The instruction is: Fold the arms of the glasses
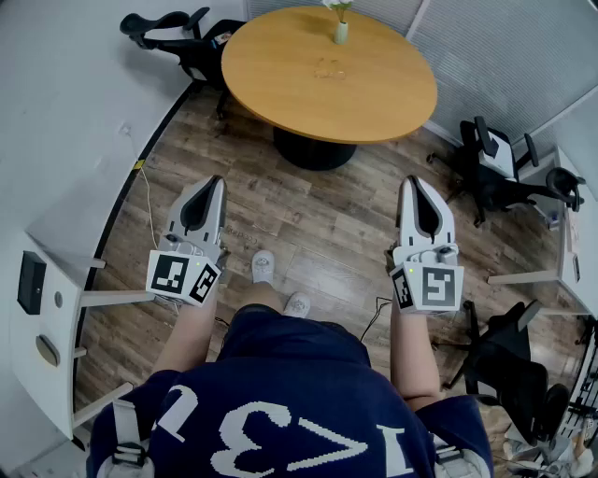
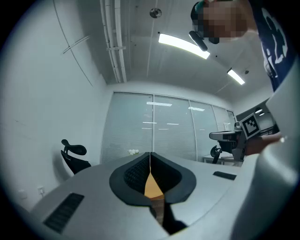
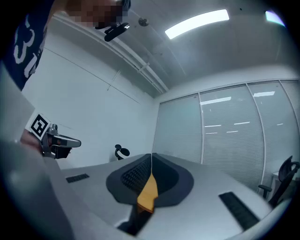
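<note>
Shut tight and holding nothing, left gripper [image 1: 217, 179] and right gripper [image 1: 411, 179] well back from the round table [image 1: 374, 93] at 12 o'clock, with the glasses [image 1: 329, 67], faint, maybe at 6 o'clock of the little vase [image 1: 341, 32]: might shove them off or tip the vase if brought in unopened.

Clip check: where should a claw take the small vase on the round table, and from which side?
Around the body of the vase, level from the near side over the round table. It stands upright by the far edge with flowers rising from its mouth, which a grab from above would likely crush. The left claw and right claw are shut and must open first.
</note>
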The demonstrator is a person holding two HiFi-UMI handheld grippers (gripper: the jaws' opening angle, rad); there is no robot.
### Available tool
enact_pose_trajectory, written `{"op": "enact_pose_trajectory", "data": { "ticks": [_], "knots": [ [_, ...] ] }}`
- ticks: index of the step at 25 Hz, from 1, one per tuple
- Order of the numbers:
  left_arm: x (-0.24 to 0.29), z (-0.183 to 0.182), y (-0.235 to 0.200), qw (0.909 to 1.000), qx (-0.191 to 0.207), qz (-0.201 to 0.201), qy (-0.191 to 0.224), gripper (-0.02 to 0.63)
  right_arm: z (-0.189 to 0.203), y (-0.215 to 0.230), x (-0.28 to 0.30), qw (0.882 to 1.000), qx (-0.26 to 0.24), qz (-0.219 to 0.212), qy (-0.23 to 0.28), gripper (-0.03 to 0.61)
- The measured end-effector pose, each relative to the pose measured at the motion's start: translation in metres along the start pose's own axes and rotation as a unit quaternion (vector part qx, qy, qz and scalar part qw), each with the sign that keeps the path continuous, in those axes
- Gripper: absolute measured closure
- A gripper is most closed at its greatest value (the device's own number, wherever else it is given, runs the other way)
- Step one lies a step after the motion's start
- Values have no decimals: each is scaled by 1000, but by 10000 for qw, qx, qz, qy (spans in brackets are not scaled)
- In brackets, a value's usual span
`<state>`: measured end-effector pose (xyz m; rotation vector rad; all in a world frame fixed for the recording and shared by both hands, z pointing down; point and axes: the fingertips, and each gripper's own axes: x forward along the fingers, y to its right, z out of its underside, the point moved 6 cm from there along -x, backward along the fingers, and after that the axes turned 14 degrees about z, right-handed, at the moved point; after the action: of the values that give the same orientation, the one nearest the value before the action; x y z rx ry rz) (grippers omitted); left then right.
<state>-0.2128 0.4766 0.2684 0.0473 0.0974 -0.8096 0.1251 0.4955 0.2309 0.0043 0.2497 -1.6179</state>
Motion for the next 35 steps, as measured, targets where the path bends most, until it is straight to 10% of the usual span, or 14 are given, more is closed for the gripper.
{"op": "enact_pose_trajectory", "data": {
  "ticks": [14,35],
  "knots": [
    [41,1,-29,10000,36,-41,-45,595,5,10,48,9962,869,-60,80,549],
    [256,16,-248,9980,55,632,48,595,21,6,301,9966,444,678,131,549]
  ]
}}
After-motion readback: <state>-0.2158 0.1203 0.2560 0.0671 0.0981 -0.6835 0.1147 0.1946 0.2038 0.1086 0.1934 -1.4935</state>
